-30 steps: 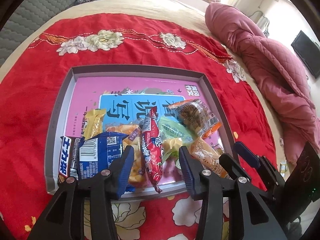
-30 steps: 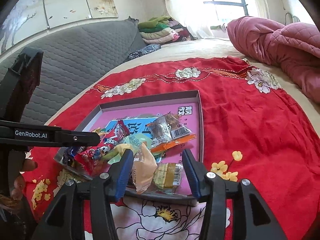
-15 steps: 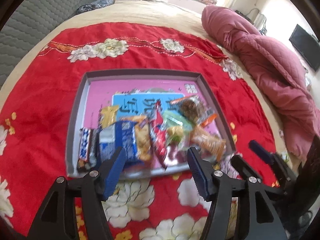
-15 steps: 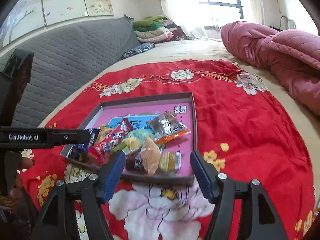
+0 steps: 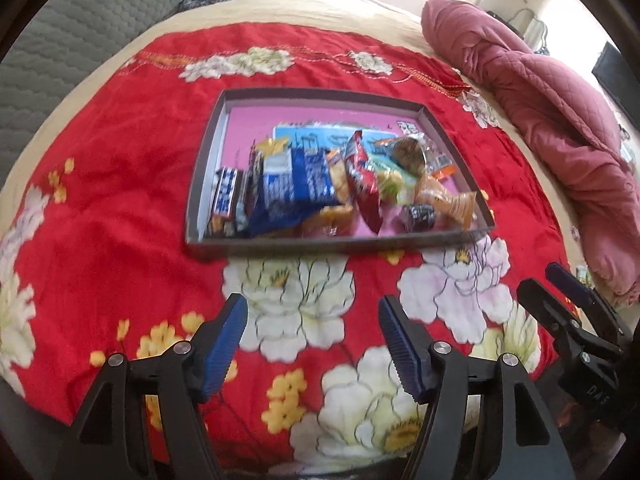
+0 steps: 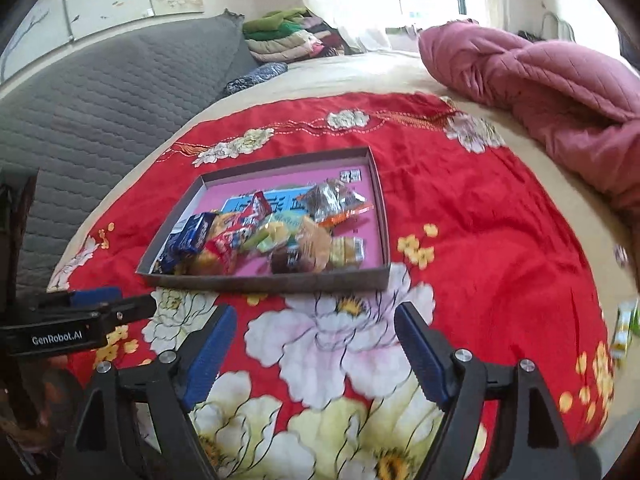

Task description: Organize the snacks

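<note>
Left hand-held gripper [image 5: 312, 344]: I see jaws opening, nothing between.
Right hand-held gripper [image 6: 314, 354]: opening too, nothing between.
Snacks [image 5: 320, 188]: piled in tray [image 5: 320, 94] on the bed.
Right view only: a loose packet [image 6: 624, 326] at the blanket [image 6: 500, 248] edge.

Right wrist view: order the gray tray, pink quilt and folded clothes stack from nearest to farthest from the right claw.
1. Gray tray, just ahead of the right claw on the red cloth.
2. Pink quilt, far right.
3. Folded clothes stack, back by the window.
</note>
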Available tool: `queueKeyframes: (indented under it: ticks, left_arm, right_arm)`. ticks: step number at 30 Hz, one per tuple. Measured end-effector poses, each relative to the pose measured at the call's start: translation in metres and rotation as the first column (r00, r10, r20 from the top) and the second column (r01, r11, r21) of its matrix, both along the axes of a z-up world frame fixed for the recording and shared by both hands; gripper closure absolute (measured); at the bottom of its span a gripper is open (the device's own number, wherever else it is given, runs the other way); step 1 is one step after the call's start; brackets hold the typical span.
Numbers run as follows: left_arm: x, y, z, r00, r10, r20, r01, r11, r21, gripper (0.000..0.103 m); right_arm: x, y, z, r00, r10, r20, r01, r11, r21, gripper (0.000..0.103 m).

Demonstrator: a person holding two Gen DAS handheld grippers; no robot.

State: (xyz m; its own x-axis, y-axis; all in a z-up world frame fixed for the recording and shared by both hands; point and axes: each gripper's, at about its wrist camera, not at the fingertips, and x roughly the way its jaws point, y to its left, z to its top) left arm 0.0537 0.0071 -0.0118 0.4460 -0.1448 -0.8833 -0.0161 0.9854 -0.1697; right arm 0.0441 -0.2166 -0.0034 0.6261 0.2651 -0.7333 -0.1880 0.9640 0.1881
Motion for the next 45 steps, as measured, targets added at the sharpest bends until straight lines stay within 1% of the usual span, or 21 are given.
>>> queueKeyframes:
  ticks: [4,8,11,17,33,45]
  left_arm:
    - [-0.007,0.002,-0.001,1.000,0.009,-0.007,-0.009,1.000,-0.005,0.033]
    - [-0.010,0.001,0.004,1.000,0.001,0.013,-0.001,1.000,-0.004,0.033]
    - [-0.011,0.000,0.007,1.000,-0.004,0.026,0.004,1.000,0.001,0.033]
    - [-0.012,-0.001,0.010,0.999,-0.010,0.034,0.010,1.000,0.007,0.033]
    - [-0.013,0.000,0.011,0.999,-0.007,0.032,0.007,1.000,0.014,0.033]
    - [-0.013,0.001,0.010,1.000,0.002,0.021,-0.003,0.999,0.039,0.033]
  right_arm:
    - [-0.010,0.003,0.002,1.000,-0.008,0.015,0.009,1.000,-0.019,0.021]
    - [-0.017,0.009,0.008,0.998,0.003,0.057,-0.001,0.999,-0.045,0.017]
    - [-0.018,0.014,0.009,0.997,0.020,0.069,-0.016,0.998,-0.057,0.016]
    - [-0.019,0.020,0.006,0.997,0.036,0.063,-0.031,0.997,-0.077,0.014]
    - [-0.018,0.019,0.002,0.998,0.032,0.053,-0.029,0.997,-0.072,0.013]
    - [-0.016,0.015,-0.002,0.999,0.020,0.042,-0.018,0.998,-0.062,0.013]
